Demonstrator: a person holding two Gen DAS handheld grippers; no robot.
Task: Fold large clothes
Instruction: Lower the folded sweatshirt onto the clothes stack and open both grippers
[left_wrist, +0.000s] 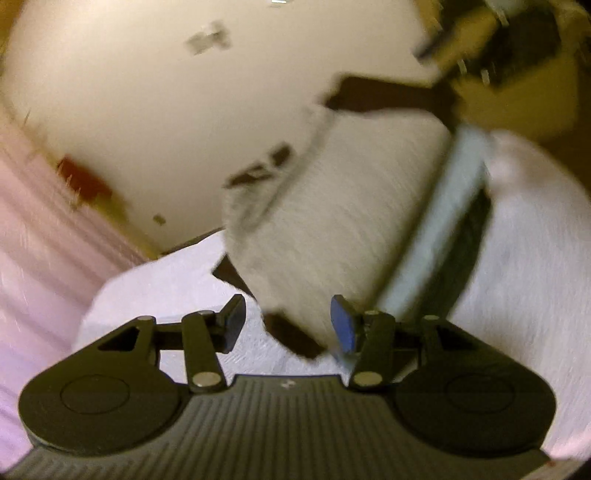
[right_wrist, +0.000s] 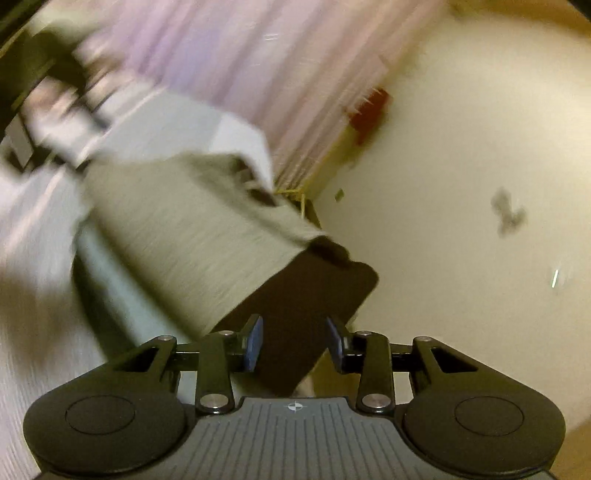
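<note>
The garment (left_wrist: 351, 206) is a pale, woolly piece with a dark brown section, and it lies in front of me on a white sheet (left_wrist: 147, 280), with a grey-blue band (left_wrist: 436, 236) running along one side of it. In the right wrist view the brown part of it (right_wrist: 303, 295) reaches right down between my fingers, the pale part spreading away up and to the left. Both views are smeared, so I cannot say how neatly the cloth lies or how many layers it is in.

My left gripper (left_wrist: 288, 325) has its pads apart; a corner of the pale cloth and a dark edge sit in the gap, close to the blue pad (left_wrist: 343, 325) on one side, but I see nothing pinched. My right gripper (right_wrist: 294, 343) is also parted, the brown cloth between the pads with a little space either side, so I am not clamping it.

I judge both grippers are slack because a fold has been laid and the cloth is meant to rest on the sheet. Beyond the sheet, a pink pleated curtain (right_wrist: 229, 59) hangs at the edge and a cream floor (left_wrist: 147, 110) spreads past it, with a small red thing (right_wrist: 369, 114) by the curtain's foot.
</note>
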